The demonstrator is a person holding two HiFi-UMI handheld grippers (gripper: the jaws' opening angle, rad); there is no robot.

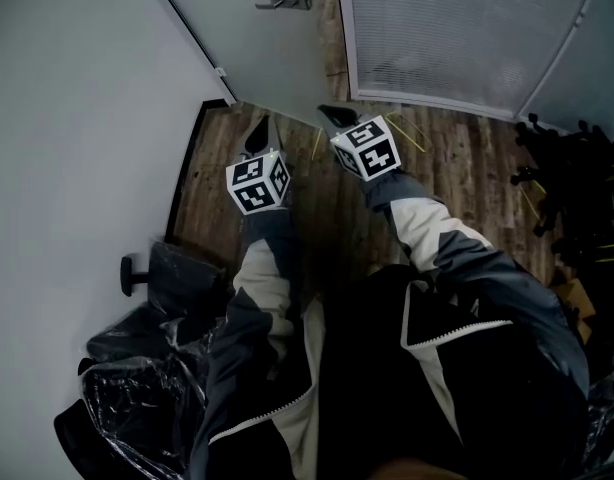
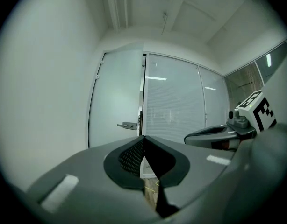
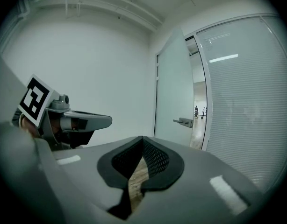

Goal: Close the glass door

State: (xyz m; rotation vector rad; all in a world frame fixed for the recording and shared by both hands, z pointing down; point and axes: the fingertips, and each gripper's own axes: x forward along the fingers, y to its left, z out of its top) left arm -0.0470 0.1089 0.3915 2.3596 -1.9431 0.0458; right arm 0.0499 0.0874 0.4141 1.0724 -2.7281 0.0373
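The frosted glass door (image 1: 249, 28) stands ajar at the top of the head view, and a narrow gap separates it from the blind-covered glass wall (image 1: 457, 23). Its metal lever handle (image 1: 284, 1) faces me. My left gripper (image 1: 257, 135) and right gripper (image 1: 332, 116) point at the door side by side and are short of it, touching nothing. Both are shut and empty. The left gripper view shows the door (image 2: 115, 99), its handle (image 2: 127, 125) and my left gripper (image 2: 143, 137). The right gripper view shows the door (image 3: 174, 97), its handle (image 3: 185, 121) and my right gripper (image 3: 142, 137).
A white wall (image 1: 77, 118) runs along the left. A black chair wrapped in plastic (image 1: 157, 308) stands at the lower left. Black chair bases (image 1: 577, 183) crowd the right edge. Thin yellow strips (image 1: 415, 136) lie on the wood floor (image 1: 467, 158) before the glass wall.
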